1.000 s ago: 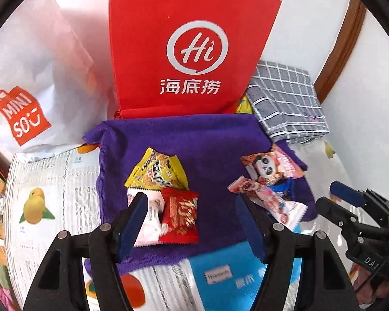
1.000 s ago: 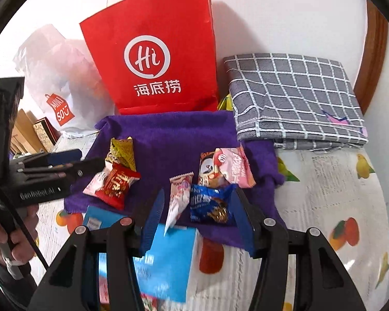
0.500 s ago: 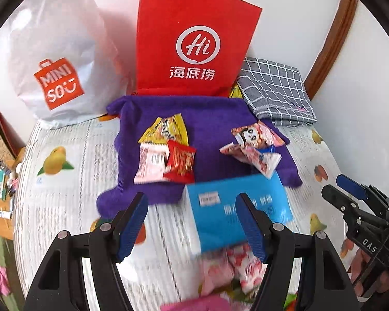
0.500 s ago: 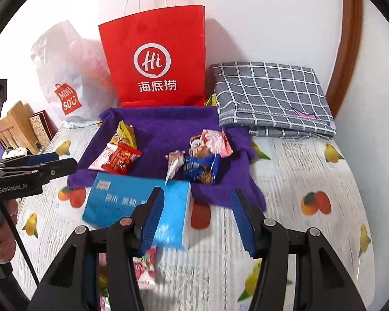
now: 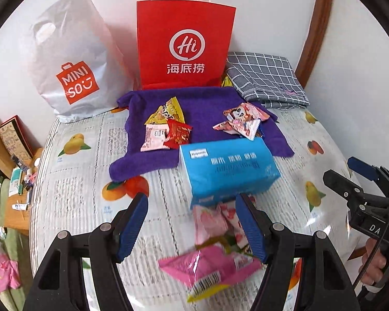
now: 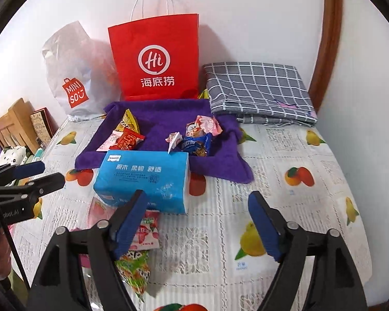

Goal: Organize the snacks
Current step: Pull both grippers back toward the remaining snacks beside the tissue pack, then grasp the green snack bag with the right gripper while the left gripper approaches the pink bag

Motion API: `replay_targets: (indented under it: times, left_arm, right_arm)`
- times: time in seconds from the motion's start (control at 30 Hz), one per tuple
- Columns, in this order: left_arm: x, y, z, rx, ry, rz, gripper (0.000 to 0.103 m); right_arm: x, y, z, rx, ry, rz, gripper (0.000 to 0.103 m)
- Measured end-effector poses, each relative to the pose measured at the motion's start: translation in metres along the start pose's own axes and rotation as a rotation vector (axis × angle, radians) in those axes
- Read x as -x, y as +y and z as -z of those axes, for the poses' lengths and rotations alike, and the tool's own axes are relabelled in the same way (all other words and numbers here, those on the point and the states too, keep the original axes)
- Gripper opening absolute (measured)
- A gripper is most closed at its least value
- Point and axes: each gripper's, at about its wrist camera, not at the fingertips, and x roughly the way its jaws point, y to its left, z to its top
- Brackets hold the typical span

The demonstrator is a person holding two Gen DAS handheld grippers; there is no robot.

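Left wrist view: your left gripper (image 5: 192, 224) is hanging wide open over the fruit-print tablecloth (image 5: 72, 181), its blue pads gripping nothing. A pink snack packet (image 5: 210, 264) is lying between and just below the fingers, with a paler pink wrapper (image 5: 212, 220) beyond it, against the near edge of the blue tissue pack (image 5: 228, 168).

Right wrist view: your right gripper (image 6: 197, 223) is also spread wide and holding nothing, its left pad (image 6: 129, 223) sitting in front of the tissue pack's near corner; whether it is touching, you cannot tell. A strawberry-print packet (image 6: 146, 233) and a green-and-white one (image 6: 134, 267) are lying by that finger.

Further out, the purple towel (image 5: 205, 103) is carrying two snack clusters: yellow, pink and red packets (image 5: 166, 129) on the left, a panda-print and pink group (image 5: 242, 119) on the right. Behind it, a red paper bag (image 5: 185, 46) is standing upright, flanked by a white Miniso bag (image 5: 70, 59) and a folded grey checked cloth (image 5: 264, 77).
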Motion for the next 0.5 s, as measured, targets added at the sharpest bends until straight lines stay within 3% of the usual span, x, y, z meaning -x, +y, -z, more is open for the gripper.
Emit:
replay_targets:
  times: [0.23,0.33,0.5]
  left_arm:
    - [0.009,0.006,0.02,0.02,0.003,-0.014,0.068]
    - [0.011,0.012,0.027,0.033,0.008,0.0,0.068]
    - [0.005,0.023,0.034,0.072,0.032,0.003,0.068]
  right_arm:
    - [0.001,-0.015,0.014,-0.067,0.027,-0.031,0.084]
    - [-0.002,-0.019,0.022,-0.095,0.049,-0.082,0.084]
    - [-0.012,-0.01,0.038,-0.1,0.093,-0.144,0.068]
